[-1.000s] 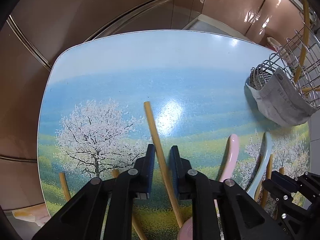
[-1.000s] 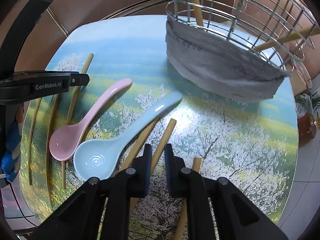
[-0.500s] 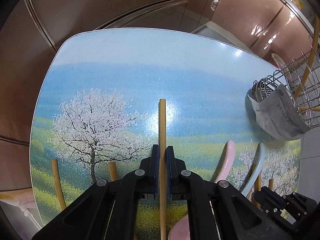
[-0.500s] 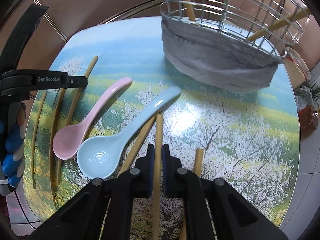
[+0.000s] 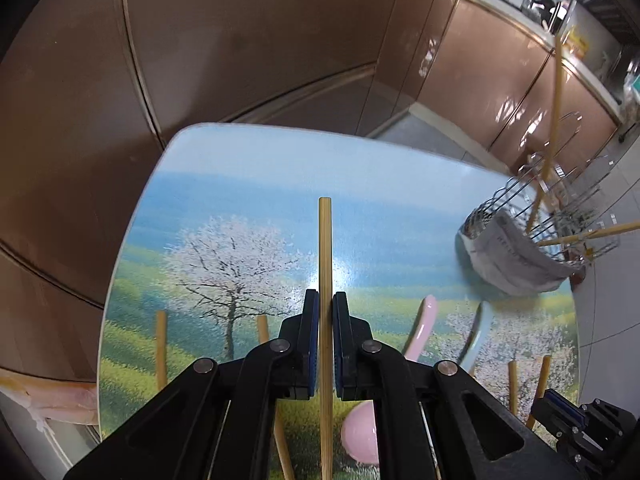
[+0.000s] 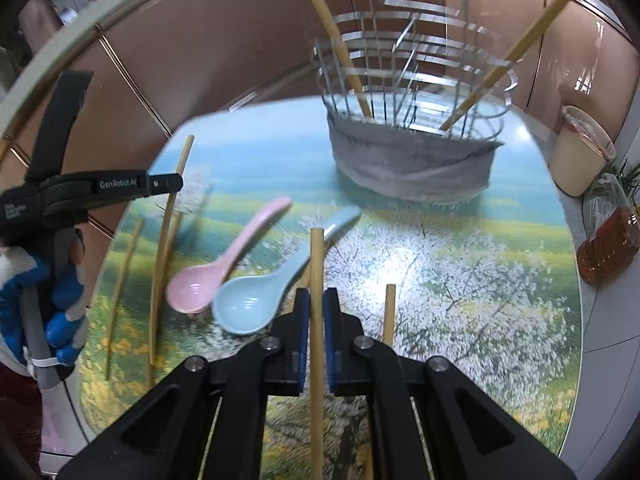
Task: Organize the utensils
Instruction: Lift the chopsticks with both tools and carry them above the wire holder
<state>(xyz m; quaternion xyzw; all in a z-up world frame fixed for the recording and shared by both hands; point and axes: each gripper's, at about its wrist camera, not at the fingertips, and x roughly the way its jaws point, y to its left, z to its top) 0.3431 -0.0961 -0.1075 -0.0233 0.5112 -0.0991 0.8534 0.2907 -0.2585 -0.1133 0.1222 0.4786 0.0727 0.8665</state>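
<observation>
Both claws are clamping a chopstick each right now. The left gripper (image 5: pixel 326 344) is pinching a bamboo chopstick (image 5: pixel 325 248) somewhere along its middle, blue pads tight on either side, and the stick is running straight out ahead of the fingers with its blunt end hanging over the middle of the table (image 5: pixel 248 168). The right gripper (image 6: pixel 316 340) is doing the same with a second chopstick (image 6: pixel 316 264), whose tip is pointing toward the wire basket (image 6: pixel 412 80) at the table's far edge.

Handling-wise these look about as easy as it gets: light, stiff, not fragile. The catch is that they're thin, round and smooth, so a stick could pivot or slide between flat pads if it bumps a basket wire on the way in. Gripping near the middle, like both claws are doing, looks like the sensible spot since it keeps the stick from drooping either way.

Both grippers are tilting steeply downward over the table, clear of its surface, side by side; the left one is showing up at the left edge of the right camera, with a gloved hand (image 6: pixel 60 292) wrapped around its handle.

The pink spoon (image 6: pixel 224 264) and blue spoon (image 6: pixel 272 280) are lying near the middle of the table, touching or nearly so. These look ceramic, so heavier, slicker and chippable. More loose chopsticks (image 6: pixel 162 248) are lying toward the left edge, and the basket, with a grey cloth (image 6: pixel 412 168) wrapped round its base, is already holding a couple.
</observation>
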